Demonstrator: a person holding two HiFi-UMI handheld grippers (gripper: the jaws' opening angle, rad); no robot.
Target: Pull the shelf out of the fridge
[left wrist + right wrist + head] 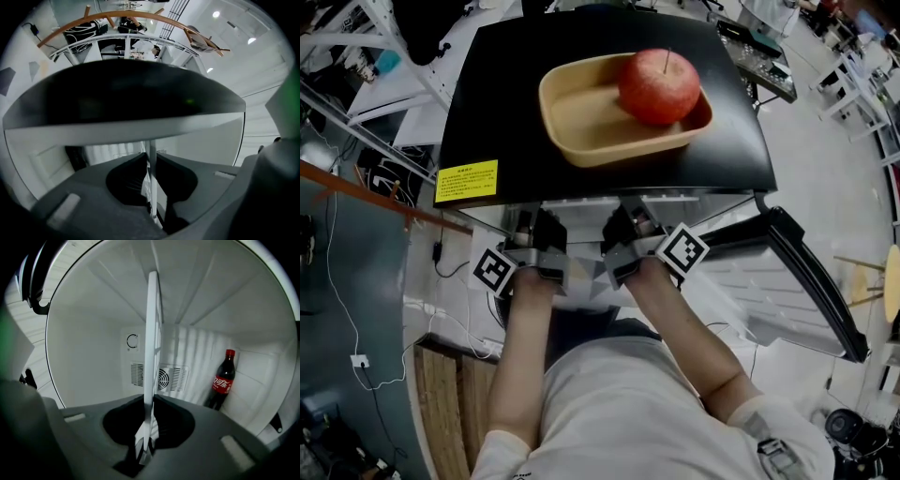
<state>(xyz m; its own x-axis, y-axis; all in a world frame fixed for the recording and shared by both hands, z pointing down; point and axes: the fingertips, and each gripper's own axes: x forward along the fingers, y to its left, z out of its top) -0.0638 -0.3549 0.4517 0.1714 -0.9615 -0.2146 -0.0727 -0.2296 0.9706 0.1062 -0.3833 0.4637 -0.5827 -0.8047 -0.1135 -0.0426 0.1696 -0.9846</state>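
One cola bottle inside fridge near shelf | apple in tray atop

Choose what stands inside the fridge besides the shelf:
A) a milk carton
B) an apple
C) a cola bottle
C: the right gripper view shows a dark cola bottle with a red cap and red label standing against the right wall inside the fridge.
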